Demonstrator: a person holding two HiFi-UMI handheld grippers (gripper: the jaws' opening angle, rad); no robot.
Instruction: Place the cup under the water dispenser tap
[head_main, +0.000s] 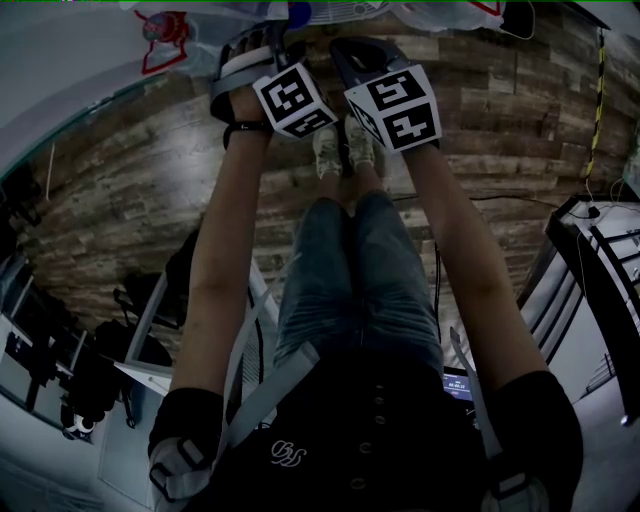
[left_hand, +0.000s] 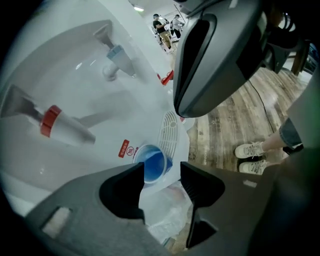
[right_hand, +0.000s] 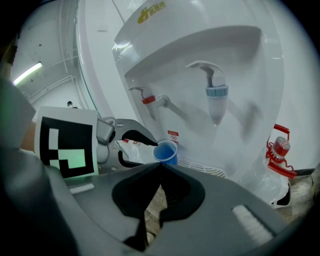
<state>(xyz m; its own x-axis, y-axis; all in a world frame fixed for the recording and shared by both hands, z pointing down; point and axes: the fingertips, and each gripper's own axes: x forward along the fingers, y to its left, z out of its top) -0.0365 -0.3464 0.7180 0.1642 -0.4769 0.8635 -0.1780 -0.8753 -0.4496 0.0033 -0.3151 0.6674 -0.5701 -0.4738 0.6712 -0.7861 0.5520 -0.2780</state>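
The small blue cup (right_hand: 166, 151) stands upright on the dispenser's drip tray (right_hand: 201, 167), seemingly below the red tap (right_hand: 149, 100).

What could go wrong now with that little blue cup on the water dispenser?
The left gripper, jaws open, sits right by the blue cup; pulling back carelessly might tip it. The cup stands at the drip grille's edge, perhaps not squarely beneath the red tap, so water could miss.

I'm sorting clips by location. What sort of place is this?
Probably an office or a shared workroom, though it's hard to be sure: a white water dispenser stands here, the plank flooring is wood-look, and people stand farther back in an open room.
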